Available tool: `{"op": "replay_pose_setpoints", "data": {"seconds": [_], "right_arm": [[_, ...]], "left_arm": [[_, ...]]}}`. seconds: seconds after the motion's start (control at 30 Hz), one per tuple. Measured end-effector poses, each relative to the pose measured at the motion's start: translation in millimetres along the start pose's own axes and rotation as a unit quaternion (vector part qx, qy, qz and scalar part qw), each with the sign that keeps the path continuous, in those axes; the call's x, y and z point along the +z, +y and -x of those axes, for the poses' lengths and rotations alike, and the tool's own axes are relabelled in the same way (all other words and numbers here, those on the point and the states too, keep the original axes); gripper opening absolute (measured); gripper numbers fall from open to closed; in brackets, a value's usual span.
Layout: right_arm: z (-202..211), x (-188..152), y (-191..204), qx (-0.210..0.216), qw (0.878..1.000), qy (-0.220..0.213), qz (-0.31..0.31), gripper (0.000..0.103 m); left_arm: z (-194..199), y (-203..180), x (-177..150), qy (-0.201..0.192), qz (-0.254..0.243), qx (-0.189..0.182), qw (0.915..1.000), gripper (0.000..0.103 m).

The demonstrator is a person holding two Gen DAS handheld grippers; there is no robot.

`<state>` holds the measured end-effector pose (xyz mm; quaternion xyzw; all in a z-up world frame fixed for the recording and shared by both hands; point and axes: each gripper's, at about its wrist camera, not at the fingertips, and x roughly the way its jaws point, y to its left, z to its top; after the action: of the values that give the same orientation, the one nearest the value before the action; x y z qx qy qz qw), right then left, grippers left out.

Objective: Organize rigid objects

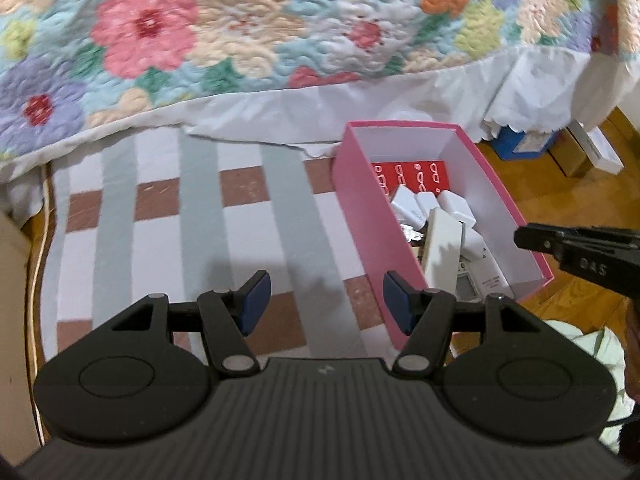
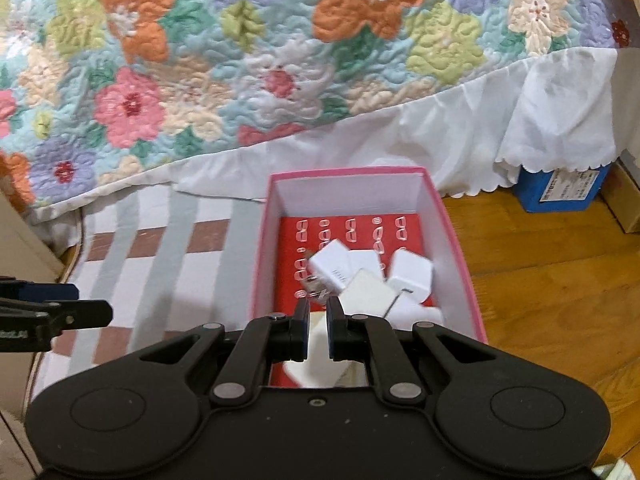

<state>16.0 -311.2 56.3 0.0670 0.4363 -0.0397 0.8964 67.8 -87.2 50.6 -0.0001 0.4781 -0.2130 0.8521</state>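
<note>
Quilted bedspread [image 2: 280, 60] w/ big pink, orange, green & lilac flowers fills the top of both views; its white scalloped skirt [image 2: 560, 120] hangs to the orange-brown wood floor [image 2: 540, 280]. Below the bed lies a flat cloth or mat [image 1: 200, 220] in white, grey-green & brown checks.

On that mat's right edge, partly over the floor, sits an open pink cardboard box [image 2: 262, 248] w/ white inner walls. Its bottom holds 1 red sheet [image 2: 340, 232] printed w/ rows of small white marks, too small to read. On top: a loose pile of white plastic blocks [image 2: 412, 272], approx 5–6, look like plug adapters; exact count unclear, some overlap. One carries faint grey lettering, unreadable. In the left wrist view a small unit w/ a grey display [image 1: 466, 286] shows at the box's near end.

A blue carton [image 2: 560, 192] w/ a white label sits under the skirt; print illegible.

Left tongs [image 1: 324, 304] hover over the mat beside the box, blue pads [image 1: 254, 300] wide apart, nothing between them. Right tongs [image 2: 317, 330] sit over the box's near end, pads nearly together, gripping nothing visible. "GAS"-like letters show on their black arm, blurred.
</note>
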Motion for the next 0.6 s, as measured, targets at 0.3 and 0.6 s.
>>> {"op": "replay_pose_setpoints", "data": {"seconds": [0.3, 0.6], "right_arm": [[36, -16, 21, 0.032, 0.999, -0.006, 0.015, 0.023], [57, -30, 37, 0.033, 0.998, -0.015, 0.047, 0.044]], "left_arm": [[28, 16, -27, -0.022, 0.047, 0.031, 0.9982, 0.068], [41, 21, -45, -0.05, 0.07, 0.068, 0.994, 0.085]]}}
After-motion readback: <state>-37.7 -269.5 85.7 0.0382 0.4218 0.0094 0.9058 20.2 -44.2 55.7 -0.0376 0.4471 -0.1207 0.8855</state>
